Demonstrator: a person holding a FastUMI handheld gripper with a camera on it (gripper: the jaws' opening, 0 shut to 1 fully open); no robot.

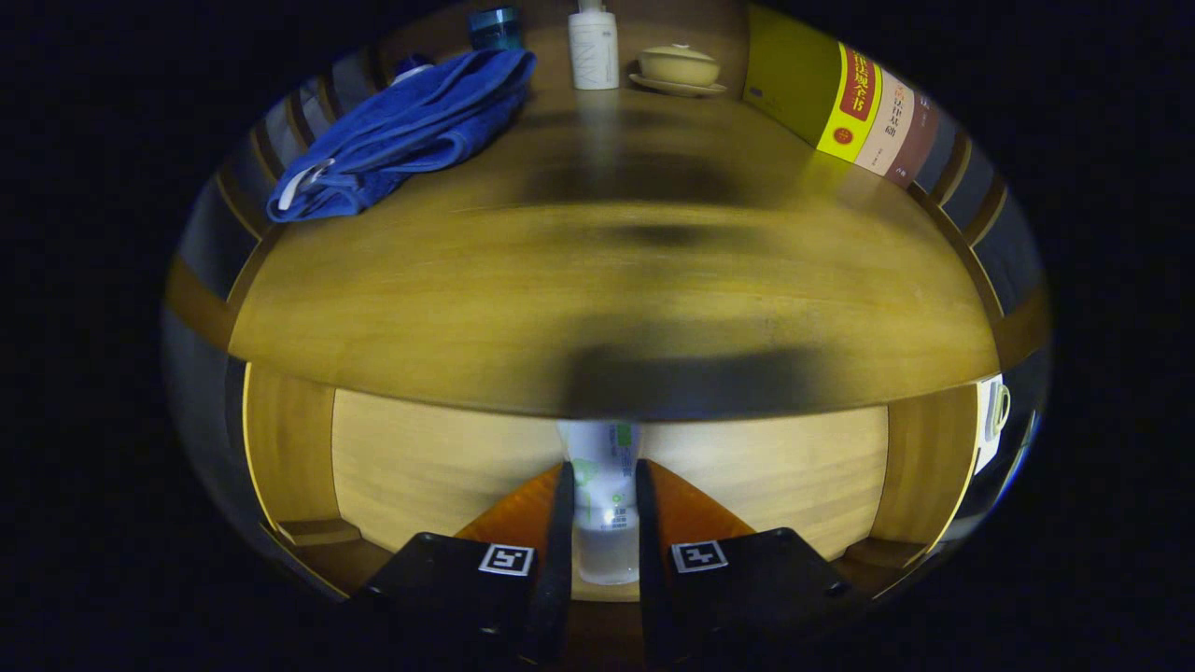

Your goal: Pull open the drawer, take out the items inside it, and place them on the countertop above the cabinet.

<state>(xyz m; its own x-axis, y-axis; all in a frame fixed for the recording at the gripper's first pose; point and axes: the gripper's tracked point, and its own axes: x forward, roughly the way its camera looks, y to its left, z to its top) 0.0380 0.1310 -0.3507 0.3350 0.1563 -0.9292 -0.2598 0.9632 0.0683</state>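
Observation:
My gripper (601,481) is shut on a white bottle with a green label (602,485), both fingers pressing its sides. The bottle stands up between the fingers, and its top end is hidden behind the front edge of the wooden countertop (616,280). Below the bottle lies the open drawer (411,467), with its pale wooden floor and side walls showing on both sides of the fingers. The countertop stretches away above and beyond the drawer.
On the countertop's far left lies a crumpled blue towel (411,126). At the back stand a white pump bottle (594,51), a teal jar (495,28) and a lidded cream bowl on a saucer (679,67). Several books (845,98) lean at the right.

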